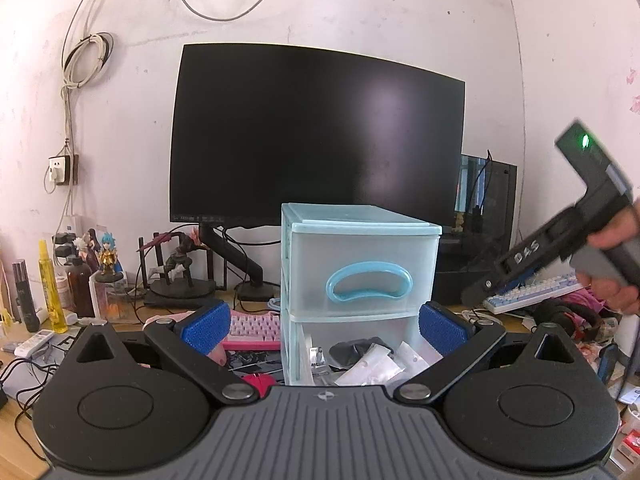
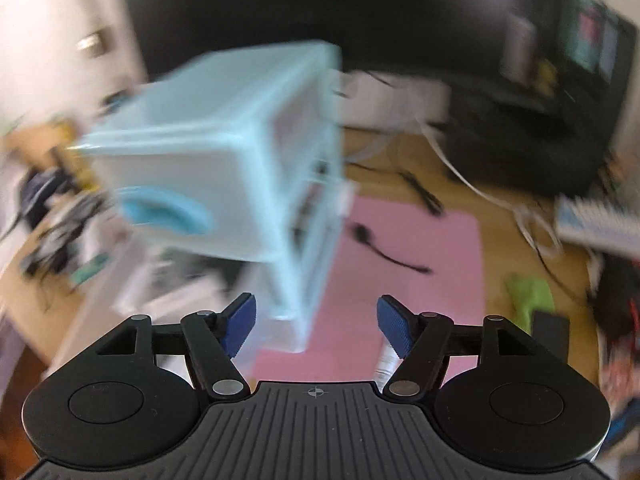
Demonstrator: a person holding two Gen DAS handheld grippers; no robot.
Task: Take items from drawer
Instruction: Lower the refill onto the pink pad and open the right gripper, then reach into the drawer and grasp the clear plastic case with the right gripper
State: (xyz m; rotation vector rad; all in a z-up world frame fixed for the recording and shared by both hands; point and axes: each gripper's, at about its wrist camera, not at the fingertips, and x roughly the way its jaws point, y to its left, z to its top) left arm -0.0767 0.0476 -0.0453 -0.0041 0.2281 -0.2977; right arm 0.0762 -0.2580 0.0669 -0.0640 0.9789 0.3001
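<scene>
1. Drawers first: the pale blue drawer unit [image 1: 360, 276] stands near the middle of the cluttered counter [image 2: 404, 152], in front of the dark monitor [image 1: 316, 136]. Its upper drawer, with the blue loop handle [image 1: 369, 286], sits flush and closed. The lower drawer [image 1: 360, 356] is pulled out toward the front edge.

2. The items are right there in that open lower drawer: white packets [image 1: 376, 364] and a dark lump [image 1: 352, 350], piled loosely. Exactly what they are, I cannot tell.

3. Left gripper [image 1: 324, 326] points almost level at the unit, fingers [image 1: 206, 328] spread wide on either side of it and pressing on nothing. It looks parked there, perhaps ready to steady the light plastic frame. That is a guess.

4. Right gripper [image 2: 316, 326] shows in the left view high at the right edge of the scene, a hand [image 1: 614, 258] wrapped round its grip. It is clear of the drawer and angled down.

5. Its own view is smeared with motion blur. The fingers [image 2: 394, 330] stand apart and nothing sits between them. Below lie the pink mat [image 2: 408, 272] and a dark cable [image 2: 384, 250] on the counter, to the right of the unit.

6. So the right fingers are empty, and my read is that it has dropped something off or is lining up for another dip. Items remain in the drawer, so the job is not finished.
</scene>
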